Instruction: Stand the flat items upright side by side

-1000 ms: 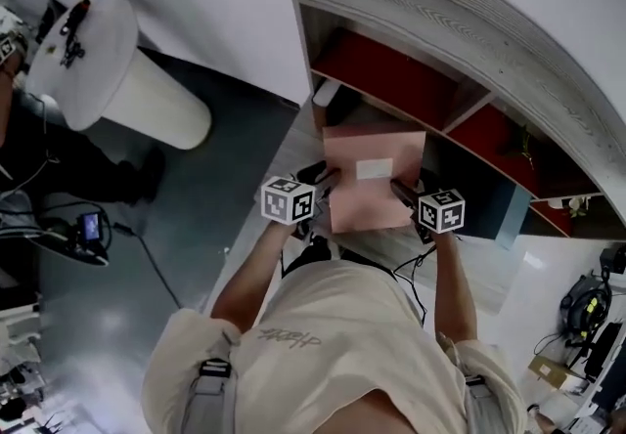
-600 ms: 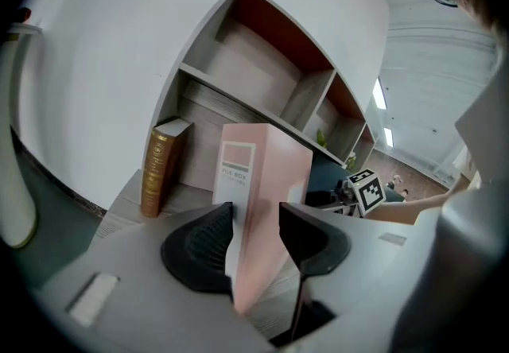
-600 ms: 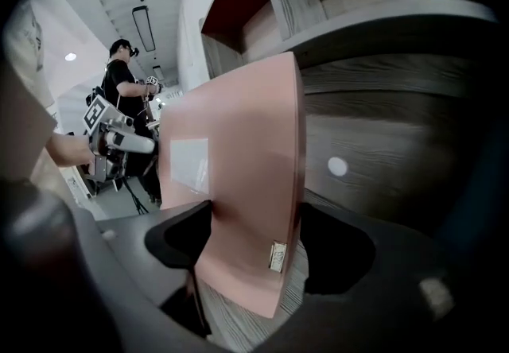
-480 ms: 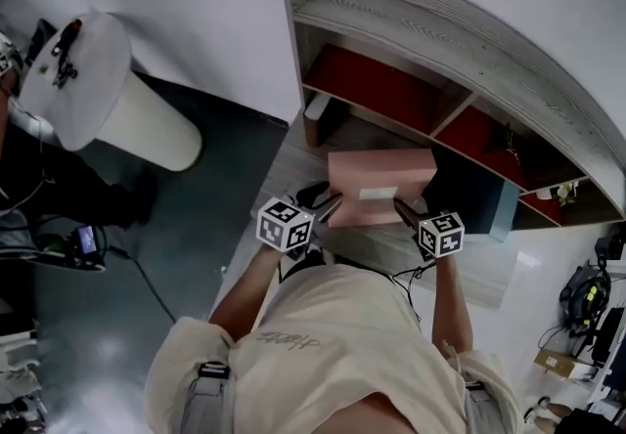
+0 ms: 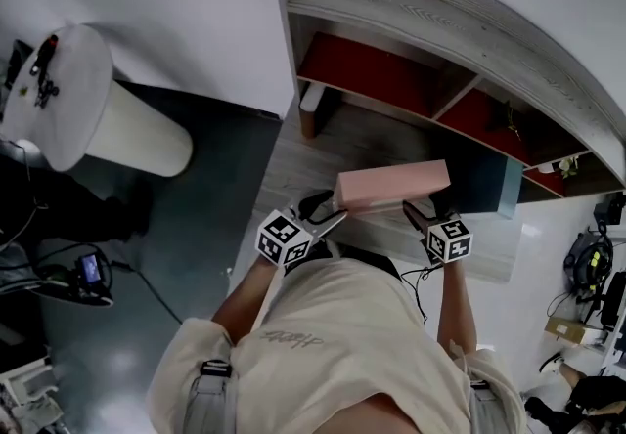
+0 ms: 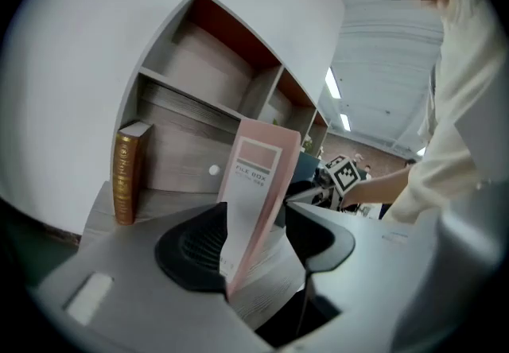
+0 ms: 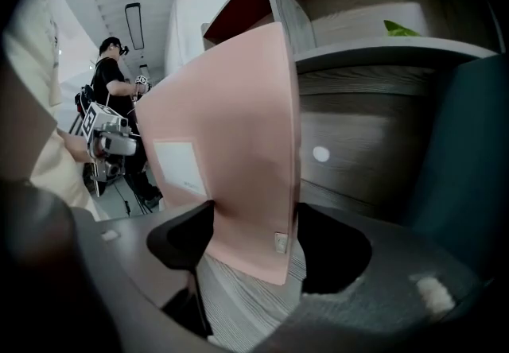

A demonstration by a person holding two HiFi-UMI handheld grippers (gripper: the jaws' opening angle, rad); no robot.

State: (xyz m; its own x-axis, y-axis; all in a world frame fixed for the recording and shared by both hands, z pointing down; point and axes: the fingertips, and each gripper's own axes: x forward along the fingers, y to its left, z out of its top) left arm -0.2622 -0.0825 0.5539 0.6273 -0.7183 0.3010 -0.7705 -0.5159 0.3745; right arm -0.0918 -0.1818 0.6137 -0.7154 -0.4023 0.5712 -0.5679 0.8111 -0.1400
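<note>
A pink file box [image 5: 391,188] stands on its long edge on the wooden desk [image 5: 308,158], in front of the shelf unit. My left gripper [image 5: 331,214] is at its left end. Its jaws [image 6: 254,240] have just been opening: the box [image 6: 258,184] sits between them, with a gap on the right side. At the right end my right gripper [image 5: 419,214] has just been closing. In the right gripper view both its pads press on the box [image 7: 231,153], so my right gripper [image 7: 254,236] is shut on it.
A brown book [image 6: 126,176] stands upright at the shelf's left end. A dark teal flat item [image 5: 481,186] leans to the right of the box. The grey shelf unit [image 5: 440,21] has red-backed compartments. A white round table [image 5: 59,90] stands on the floor at left.
The pink box has tipped from lying flat up onto its edge. Both grippers moved with it, toward the shelf and a little upward.
</note>
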